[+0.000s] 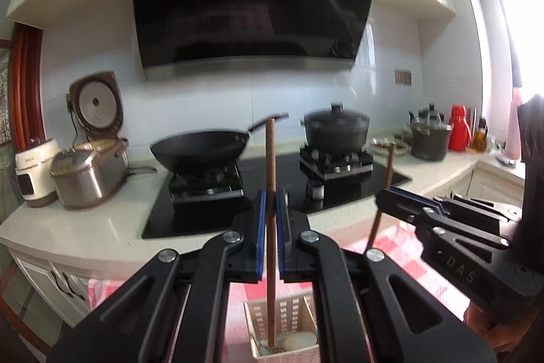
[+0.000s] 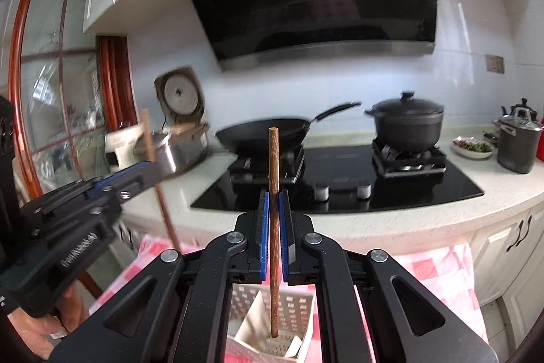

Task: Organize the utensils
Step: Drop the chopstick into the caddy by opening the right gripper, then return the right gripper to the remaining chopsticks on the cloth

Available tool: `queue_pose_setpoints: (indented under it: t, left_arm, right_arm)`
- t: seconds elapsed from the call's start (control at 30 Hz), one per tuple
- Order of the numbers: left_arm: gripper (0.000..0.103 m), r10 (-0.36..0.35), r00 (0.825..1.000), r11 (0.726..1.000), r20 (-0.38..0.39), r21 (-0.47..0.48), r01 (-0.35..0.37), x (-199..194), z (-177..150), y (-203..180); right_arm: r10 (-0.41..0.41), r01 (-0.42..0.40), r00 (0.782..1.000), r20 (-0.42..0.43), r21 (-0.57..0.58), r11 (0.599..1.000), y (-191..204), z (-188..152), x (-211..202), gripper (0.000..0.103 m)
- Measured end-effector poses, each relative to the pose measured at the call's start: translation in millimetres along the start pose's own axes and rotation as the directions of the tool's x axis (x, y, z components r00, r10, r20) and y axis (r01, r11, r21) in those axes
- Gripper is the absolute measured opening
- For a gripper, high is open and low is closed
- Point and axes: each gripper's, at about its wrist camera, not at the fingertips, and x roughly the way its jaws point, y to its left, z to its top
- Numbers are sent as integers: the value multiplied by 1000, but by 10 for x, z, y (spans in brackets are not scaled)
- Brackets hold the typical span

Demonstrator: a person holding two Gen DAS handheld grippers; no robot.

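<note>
My left gripper (image 1: 271,193) is shut on a brown wooden chopstick (image 1: 271,216), held upright with its lower end down inside a white slotted utensil basket (image 1: 299,305). My right gripper (image 2: 274,193) is shut on a second brown chopstick (image 2: 274,227), also upright, its tip inside the same basket (image 2: 292,305). The right gripper (image 1: 391,193) shows in the left wrist view with its chopstick (image 1: 382,193). The left gripper (image 2: 149,167) shows in the right wrist view with its chopstick (image 2: 159,189). A pale rounded thing (image 1: 299,341) lies in the basket's bottom.
The basket stands on a red-and-white checked cloth (image 2: 438,267). Behind is a counter with a black hob (image 2: 340,189), a wok (image 2: 265,133), a lidded black pot (image 2: 408,121), rice cookers (image 1: 88,176), a grey pot (image 2: 518,145) and a dish (image 2: 472,148).
</note>
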Motion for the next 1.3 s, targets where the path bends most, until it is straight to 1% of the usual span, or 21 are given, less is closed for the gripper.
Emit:
queue_pose_setpoints:
  t: [0.13,0.27,0.33,0.43,0.5,0.57,0.6,0.63,0.67,0.7,0.73,0.83,0.9,1.0,1.07,1.13,1.2,1.3]
  left_arm:
    - [6,-33,995,999,-91,-18,31,172,-233,34]
    - [6,-24,986,1000,-165,-20,21,320,-455,46]
    - [6,-20,982,999,-190,-34,14,389,-566,76]
    - [6,-22,975,998,-221,-58,10,465,-721,147]
    - [6,-13,973,998,-229,-61,-1,480,-804,173]
    - [7,-5,973,997,-232,-70,-12,475,-869,216]
    - [12,-3,972,997,-234,-75,-15,462,-887,232]
    - [16,1,972,996,-234,-81,-21,448,-909,262]
    - [25,6,973,996,-229,-86,-27,427,-908,286]
    - [33,13,975,995,-220,-95,-35,383,-915,318]
    - [36,17,977,994,-213,-103,-39,342,-922,347]
    - [48,40,983,990,-181,-127,-63,120,-955,428]
    - [68,69,985,985,-157,-148,-92,-71,-1013,492]
    - [82,122,983,973,-139,-178,-146,-345,-1167,579]
    - [87,145,978,967,-148,-188,-172,-486,-1275,629]
    - [88,173,972,960,-157,-192,-202,-660,-1430,674]
    - [91,200,966,955,-162,-188,-229,-806,-1551,704]
    - [95,234,959,945,-158,-197,-263,-1042,-1756,726]
  right_arm:
    - [11,-12,997,-81,-15,1000,31,-162,176,6]
    - [-4,5,988,-152,5,1000,-41,-325,388,6]
    - [5,2,982,-189,36,999,-105,-412,511,6]
    - [-3,12,980,-200,47,999,-160,-511,607,7]
    - [1,12,975,-221,56,998,-186,-555,651,8]
    - [-3,17,974,-226,61,998,-197,-581,652,13]
    - [-6,20,974,-225,61,998,-193,-587,638,14]
    - [-5,19,975,-222,65,998,-196,-590,614,19]
    - [0,16,977,-213,72,997,-203,-589,577,28]
    - [-1,17,979,-205,76,997,-211,-583,542,32]
    - [-9,24,981,-193,77,997,-212,-584,478,39]
    - [-25,38,986,-168,74,997,-218,-595,305,39]
    - [-34,47,987,-159,81,996,-232,-643,177,39]
    - [-39,56,986,-163,98,994,-251,-786,2,39]
    - [-38,59,984,-175,114,992,-257,-934,-103,39]
    - [-35,61,981,-192,131,989,-255,-1074,-190,39]
    - [-30,62,978,-208,150,987,-254,-1233,-280,39]
    - [-28,67,974,-224,169,983,-248,-1419,-390,39]
